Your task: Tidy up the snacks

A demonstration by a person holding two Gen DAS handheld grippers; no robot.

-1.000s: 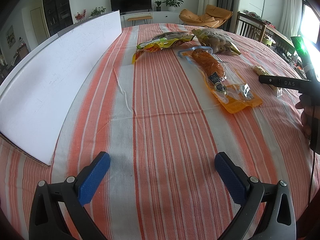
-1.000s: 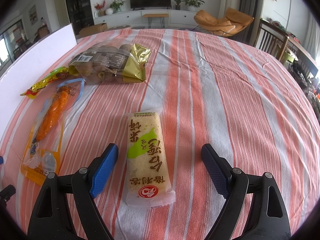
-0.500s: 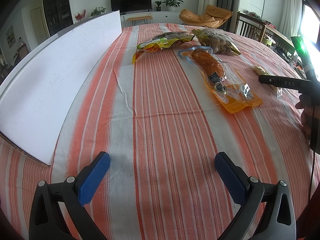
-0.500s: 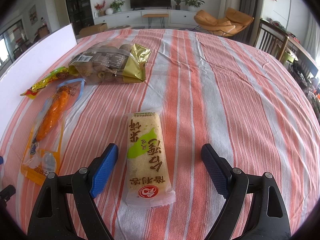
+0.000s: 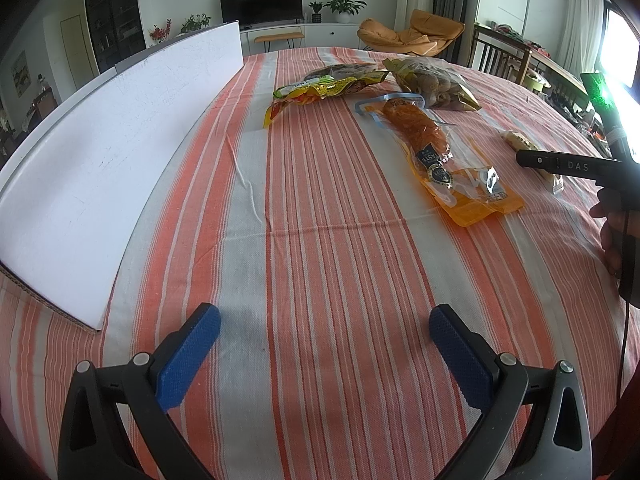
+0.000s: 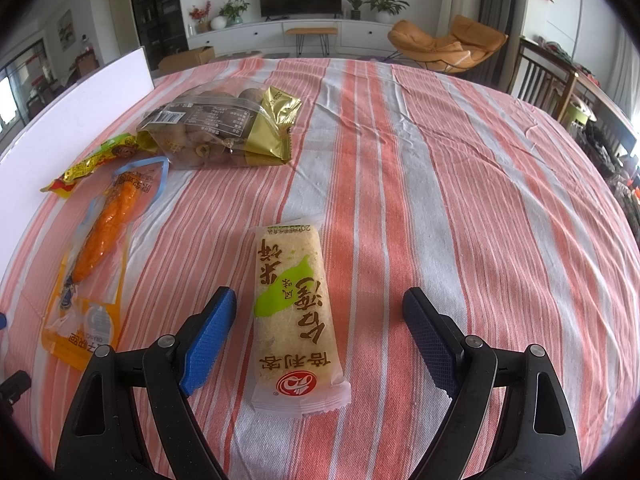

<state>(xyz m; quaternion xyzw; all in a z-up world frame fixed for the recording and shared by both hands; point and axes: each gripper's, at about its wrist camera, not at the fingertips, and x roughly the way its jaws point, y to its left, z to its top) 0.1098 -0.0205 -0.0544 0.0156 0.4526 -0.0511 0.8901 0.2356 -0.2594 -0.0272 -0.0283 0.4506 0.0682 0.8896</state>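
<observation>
Snacks spread over the orange-and-white striped cloth of the counter (image 5: 320, 240): left gripper (image 5: 324, 344) hovering wide open over bare cloth beside the flat white cardboard panel (image 5: 100, 152). Further right, right gripper (image 6: 320, 336) equally wide, blue fingers (image 6: 208, 336) straddling the pale rice-cracker bar in clear wrapper (image 6: 294, 312), untouched. Probably light, brittle, slick-filmed; best pinched gently across the long sides at mid-length.

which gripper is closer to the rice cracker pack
Right. The right gripper sits open with the rice cracker pack between its fingers. The left gripper is open over bare tablecloth, well off to the pack's left.
</observation>
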